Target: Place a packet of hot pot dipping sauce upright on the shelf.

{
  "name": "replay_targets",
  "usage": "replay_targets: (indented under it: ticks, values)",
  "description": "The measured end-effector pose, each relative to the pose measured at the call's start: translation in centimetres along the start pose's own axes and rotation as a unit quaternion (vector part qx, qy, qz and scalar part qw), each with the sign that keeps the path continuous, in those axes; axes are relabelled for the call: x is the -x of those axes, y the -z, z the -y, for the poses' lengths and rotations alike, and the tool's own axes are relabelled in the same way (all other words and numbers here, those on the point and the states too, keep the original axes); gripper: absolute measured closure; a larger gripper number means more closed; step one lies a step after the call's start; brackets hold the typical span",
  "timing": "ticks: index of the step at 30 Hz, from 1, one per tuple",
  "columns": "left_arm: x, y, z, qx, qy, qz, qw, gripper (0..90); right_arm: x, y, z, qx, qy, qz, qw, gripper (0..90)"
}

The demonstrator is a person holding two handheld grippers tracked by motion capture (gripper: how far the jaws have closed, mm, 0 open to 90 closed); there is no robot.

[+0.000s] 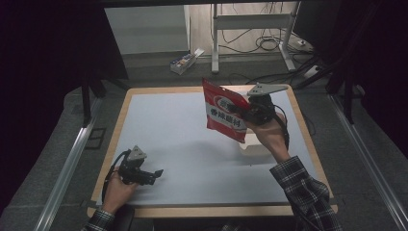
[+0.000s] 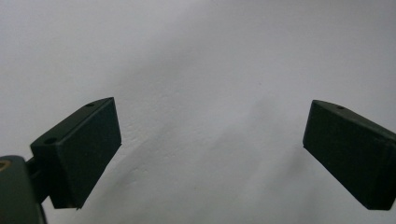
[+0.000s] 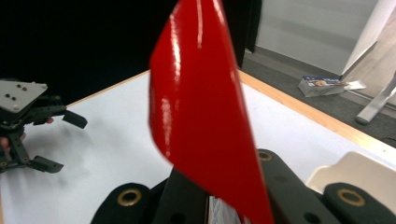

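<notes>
A red snack bag (image 1: 226,113) with white print hangs in the air over the right half of the white table (image 1: 183,139). My right gripper (image 1: 245,114) is shut on the bag's right edge, with a hand in a plaid sleeve behind it. In the right gripper view the glossy red bag (image 3: 201,107) rises upright from between the closed jaws of the right gripper (image 3: 224,200). My left gripper (image 1: 155,175) rests low on the table near the front left corner, open and holding nothing. The left gripper view has the left gripper (image 2: 210,144) with both jaws wide apart over bare white tabletop. The left gripper (image 3: 65,142) also appears far left in the right gripper view.
A white tray (image 1: 257,148) sits on the table just under the lifted bag; its rim (image 3: 350,170) is at lower right in the right gripper view. A small box (image 1: 183,62) lies on the floor beyond the table, near a desk's white legs (image 1: 215,43) and cables.
</notes>
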State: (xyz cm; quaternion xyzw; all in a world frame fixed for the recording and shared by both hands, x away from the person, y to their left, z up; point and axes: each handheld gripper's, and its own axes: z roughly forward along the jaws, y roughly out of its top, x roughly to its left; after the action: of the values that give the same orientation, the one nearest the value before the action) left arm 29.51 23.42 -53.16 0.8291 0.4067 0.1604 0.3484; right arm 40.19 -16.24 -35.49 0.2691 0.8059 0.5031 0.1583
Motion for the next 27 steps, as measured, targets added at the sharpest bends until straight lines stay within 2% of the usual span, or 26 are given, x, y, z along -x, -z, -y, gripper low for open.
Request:
replay_targets:
  ticks: [20, 27]
  values:
    - [0.1, -0.2, 0.0, -0.008, -0.004, -0.002, 1.0000, 4.5, 3.2, 2.6, 1.2, 0.004, -0.023, 0.039, 0.9990, 89.1]
    - [0.2, 0.0, -0.1, 0.002, -0.007, 0.000, 1.0000, 4.6, 4.0, 3.8, 1.8, 0.006, -0.032, 0.050, 0.9982, 89.1]
